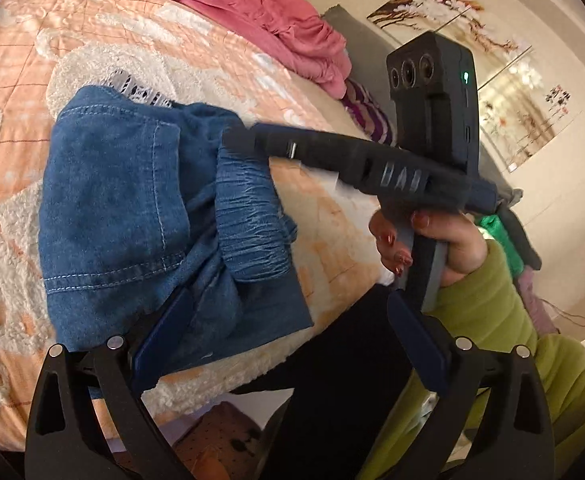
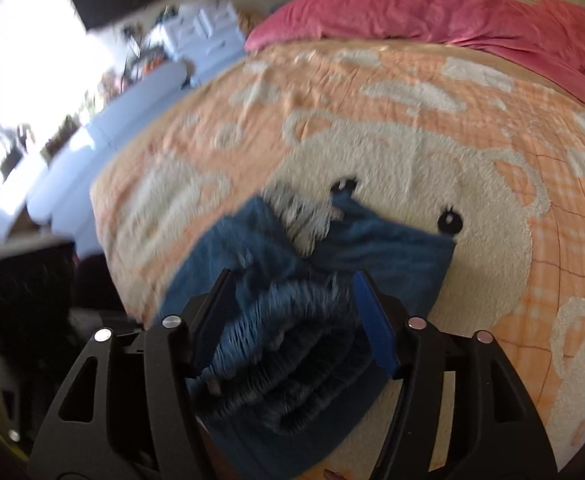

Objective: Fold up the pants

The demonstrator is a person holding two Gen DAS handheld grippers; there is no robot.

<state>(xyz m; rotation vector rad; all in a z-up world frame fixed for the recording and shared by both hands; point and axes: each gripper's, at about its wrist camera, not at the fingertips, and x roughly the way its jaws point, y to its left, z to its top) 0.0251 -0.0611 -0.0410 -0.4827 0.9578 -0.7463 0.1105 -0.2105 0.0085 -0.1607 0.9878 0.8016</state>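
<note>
Blue denim pants [image 1: 112, 200] lie folded into a bundle near the bed's edge, a back pocket facing up and the ruched elastic waistband [image 1: 248, 216] on top. My left gripper [image 1: 290, 296] is wide open; its left finger [image 1: 164, 340] rests by the bundle's near corner and pinches nothing. A hand in a green sleeve [image 1: 492, 300] holds the right gripper [image 1: 236, 140], whose tips are over the waistband. In the right wrist view the right gripper [image 2: 292, 280] is open, with the bunched waistband [image 2: 284, 344] loose between its fingers and the pants [image 2: 392, 248] spreading beyond.
The bed wears an orange blanket [image 1: 32, 60] with a white fleecy bear [image 2: 412, 160]. A crumpled pink duvet [image 2: 452, 12] lies along the far side. The person's dark trousers [image 1: 332, 360] stand against the bed edge. A pale bench [image 2: 132, 92] and clutter run beside the bed.
</note>
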